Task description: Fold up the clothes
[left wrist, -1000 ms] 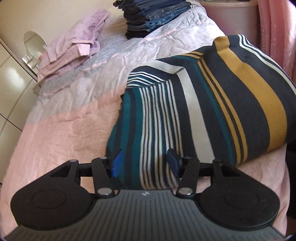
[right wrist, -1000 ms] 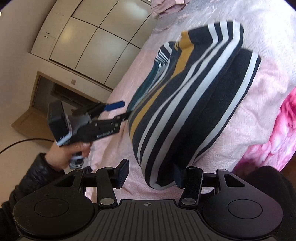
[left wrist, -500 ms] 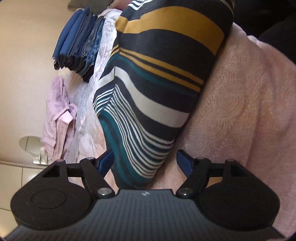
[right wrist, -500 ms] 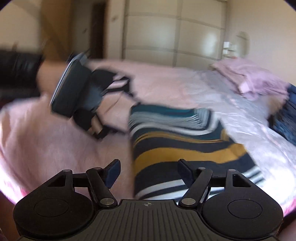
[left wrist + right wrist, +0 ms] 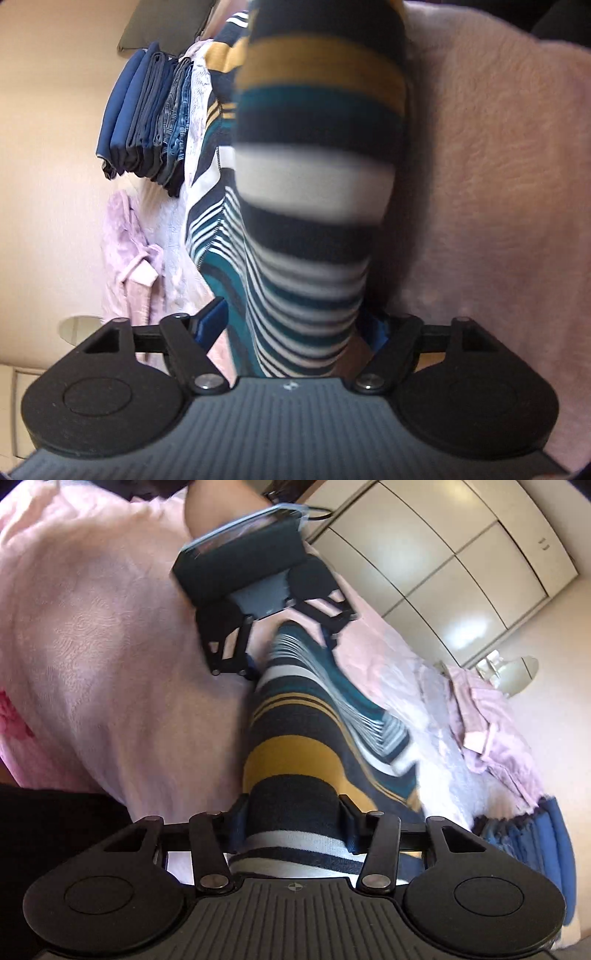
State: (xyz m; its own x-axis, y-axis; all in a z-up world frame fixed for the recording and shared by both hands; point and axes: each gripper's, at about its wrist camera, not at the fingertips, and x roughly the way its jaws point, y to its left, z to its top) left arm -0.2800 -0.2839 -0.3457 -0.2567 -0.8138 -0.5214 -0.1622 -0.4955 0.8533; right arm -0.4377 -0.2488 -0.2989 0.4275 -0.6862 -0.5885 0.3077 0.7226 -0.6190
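A folded striped garment (image 5: 314,192) in navy, teal, white and mustard lies on the pink bedspread (image 5: 498,184). My left gripper (image 5: 295,325) has its jaws on either side of the teal-striped end, the fingers wide and touching the fabric's edges. My right gripper (image 5: 295,823) is shut on the opposite navy and white end of the garment (image 5: 295,738). In the right wrist view the left gripper (image 5: 266,602) shows at the far end of the garment, straddling it.
A stack of folded blue jeans (image 5: 147,118) and a pile of lilac clothes (image 5: 129,251) lie further along the bed. A cream wardrobe (image 5: 443,565) and a small round mirror (image 5: 517,672) stand beyond the bed. The bedspread (image 5: 92,646) spreads to the left.
Both grippers have rolled onto their sides and moved in around the two ends of the folded garment. The right jaws have closed onto the fabric; the left jaws have come around it.
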